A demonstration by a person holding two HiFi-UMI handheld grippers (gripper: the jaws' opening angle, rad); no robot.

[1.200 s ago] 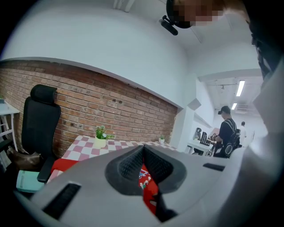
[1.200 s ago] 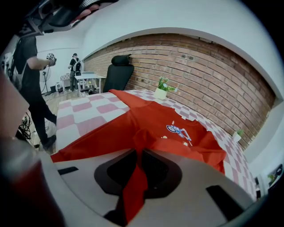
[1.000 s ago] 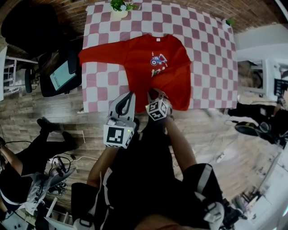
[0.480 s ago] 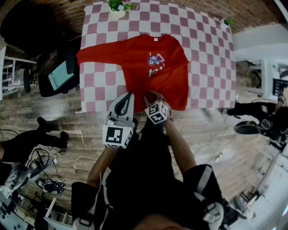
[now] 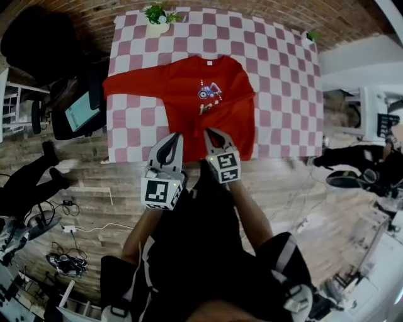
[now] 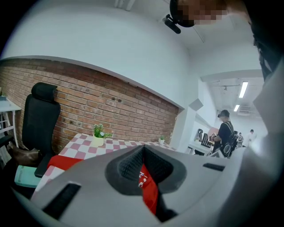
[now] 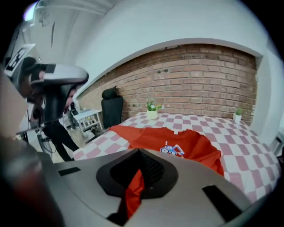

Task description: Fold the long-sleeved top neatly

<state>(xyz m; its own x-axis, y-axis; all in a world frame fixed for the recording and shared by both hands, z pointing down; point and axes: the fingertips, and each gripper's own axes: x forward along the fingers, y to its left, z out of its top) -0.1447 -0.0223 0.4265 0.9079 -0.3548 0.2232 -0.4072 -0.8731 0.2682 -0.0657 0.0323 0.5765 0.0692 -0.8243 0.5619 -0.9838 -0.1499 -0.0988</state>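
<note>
A red long-sleeved top [image 5: 208,104] lies front-up on the pink-and-white checked table [image 5: 283,75]. One sleeve [image 5: 129,85] stretches out to the left, and no sleeve shows spread on the right. My left gripper [image 5: 172,138] is at the near hem, shut with red cloth [image 6: 149,190] pinched between its jaws. My right gripper [image 5: 211,133] is beside it on the same hem. Its jaws have just been closing and now grip a strip of red fabric [image 7: 132,195]. In the right gripper view the rest of the top [image 7: 177,142] lies beyond the jaws.
A potted plant [image 5: 157,16] stands at the table's far edge and a small one [image 5: 308,36] at the far right corner. A black office chair [image 5: 38,38] and a stool with a tablet [image 5: 79,110] stand left of the table. A person's legs [image 5: 25,182] are at the left.
My right gripper has risen and rolled, and its jaws have closed on the hem. The left gripper has stayed put. The person at the left has shifted.
</note>
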